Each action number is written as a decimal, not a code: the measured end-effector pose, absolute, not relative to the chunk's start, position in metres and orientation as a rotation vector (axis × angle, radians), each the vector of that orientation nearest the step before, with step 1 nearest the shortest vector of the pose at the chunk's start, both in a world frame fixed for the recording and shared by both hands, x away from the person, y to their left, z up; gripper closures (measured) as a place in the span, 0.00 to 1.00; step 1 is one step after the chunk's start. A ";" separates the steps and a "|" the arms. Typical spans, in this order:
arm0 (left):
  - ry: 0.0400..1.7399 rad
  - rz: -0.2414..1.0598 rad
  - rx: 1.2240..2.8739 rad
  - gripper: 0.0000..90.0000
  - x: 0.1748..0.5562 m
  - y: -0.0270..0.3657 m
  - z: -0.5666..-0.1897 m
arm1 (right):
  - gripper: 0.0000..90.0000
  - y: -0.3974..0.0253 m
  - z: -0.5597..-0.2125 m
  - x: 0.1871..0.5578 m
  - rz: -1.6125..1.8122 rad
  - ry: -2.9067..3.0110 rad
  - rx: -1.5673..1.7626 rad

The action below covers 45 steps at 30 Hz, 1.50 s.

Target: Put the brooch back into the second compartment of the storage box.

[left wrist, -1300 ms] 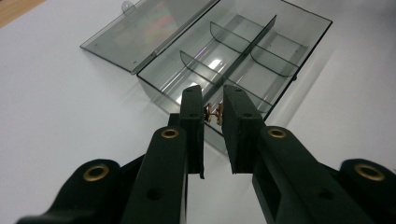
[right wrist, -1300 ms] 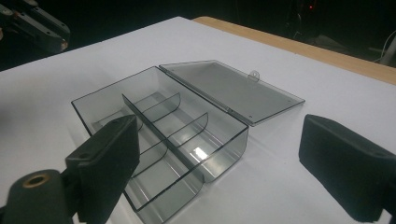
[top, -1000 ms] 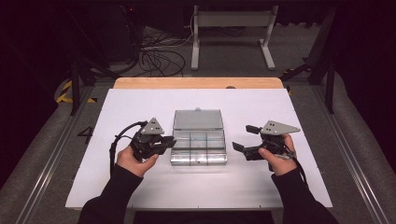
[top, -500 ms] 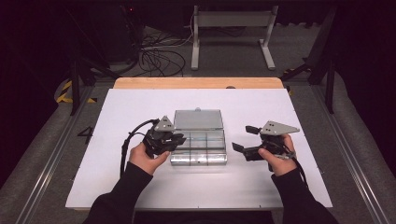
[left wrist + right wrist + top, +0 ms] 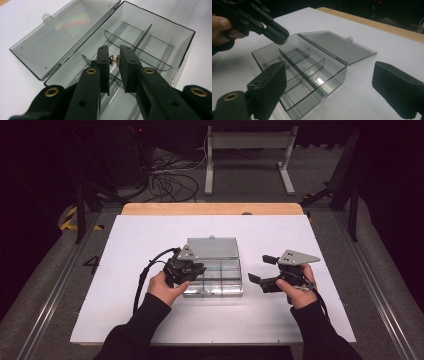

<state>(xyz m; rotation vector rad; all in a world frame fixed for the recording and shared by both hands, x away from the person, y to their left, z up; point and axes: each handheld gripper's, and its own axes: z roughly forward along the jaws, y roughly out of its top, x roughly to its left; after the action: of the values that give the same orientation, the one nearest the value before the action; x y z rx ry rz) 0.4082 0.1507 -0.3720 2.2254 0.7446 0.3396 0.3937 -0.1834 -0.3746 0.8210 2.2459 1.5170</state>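
Here the left gripper (image 5: 113,61), jaws clamped on a small copper-coloured stud (image 5: 114,60), hangs over the open compartment box (image 5: 215,270) at mid-table; lower it squarely into one cell before releasing, while the right gripper (image 5: 264,270) waits, jaws apart

The table (image 5: 150,240) is seen from above the person's edge at 6 o'clock, the high view facing down toward 12. The compartment box (image 5: 160,37) is viewed at close range from its 8 o'clock side along the left gripper (image 5: 114,58). The same box (image 5: 312,72) is viewed from 3 o'clock, slightly farther off, between the right gripper (image 5: 342,82) jaws.
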 end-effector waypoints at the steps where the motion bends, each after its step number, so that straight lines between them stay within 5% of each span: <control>1: 0.745 0.339 2.229 0.87 0.409 0.150 -0.373 | 0.14 -0.183 -0.375 0.394 1.517 2.246 0.821; 38: 0.786 0.227 2.240 0.87 0.422 0.142 -0.401 | 0.14 -0.180 -0.377 0.394 1.514 2.263 0.813; 45: 0.773 0.265 2.236 0.76 0.419 0.144 -0.396 | 0.14 -0.180 -0.377 0.394 1.513 2.264 0.813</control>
<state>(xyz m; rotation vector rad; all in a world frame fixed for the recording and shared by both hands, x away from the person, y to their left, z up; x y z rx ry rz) 0.4190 0.1437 -0.3958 2.2362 0.7725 0.2647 0.3936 -0.1804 -0.3771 0.8127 2.2638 1.5126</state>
